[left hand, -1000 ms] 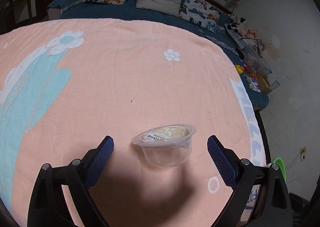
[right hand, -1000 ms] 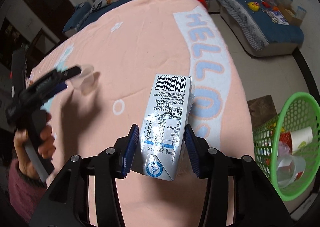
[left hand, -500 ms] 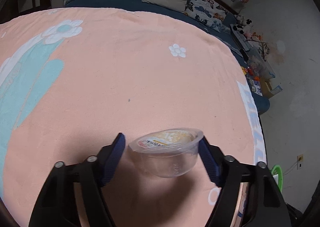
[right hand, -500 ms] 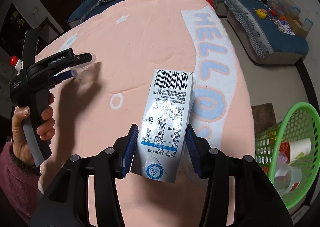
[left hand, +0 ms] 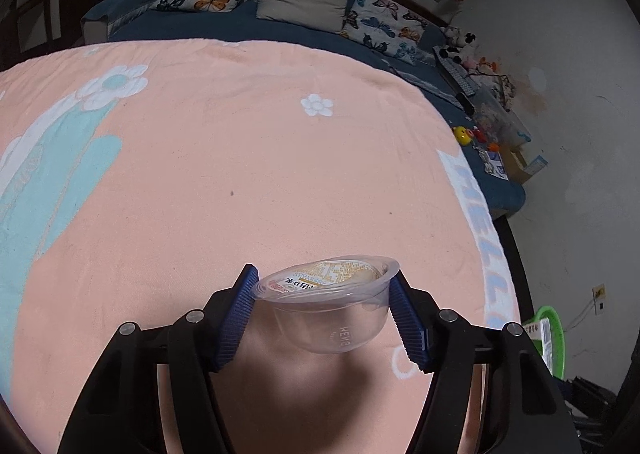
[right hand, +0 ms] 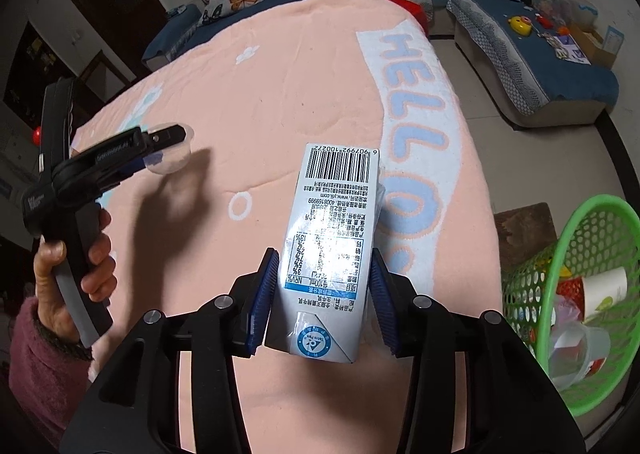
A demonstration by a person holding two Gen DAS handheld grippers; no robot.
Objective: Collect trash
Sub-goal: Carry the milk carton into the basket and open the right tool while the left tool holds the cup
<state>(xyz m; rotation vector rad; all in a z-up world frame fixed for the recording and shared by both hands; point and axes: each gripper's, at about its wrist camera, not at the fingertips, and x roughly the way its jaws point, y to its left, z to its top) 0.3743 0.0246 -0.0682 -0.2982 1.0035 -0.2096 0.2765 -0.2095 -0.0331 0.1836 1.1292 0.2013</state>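
The left gripper (left hand: 324,306) grips a clear plastic cup (left hand: 332,314) above the pink blanket (left hand: 240,173); the right gripper (right hand: 324,294) clamps a milk carton (right hand: 332,238) — green basket (right hand: 600,221) at three o'clock.

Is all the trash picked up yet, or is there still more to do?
Nearly. Some trash, like paper cups, already lies in the green basket. The left gripper holds a clear plastic cup above the pink blanket, and the right gripper is clamped on a milk carton. Both still need dropping into the basket. No other trash shows on the blanket.
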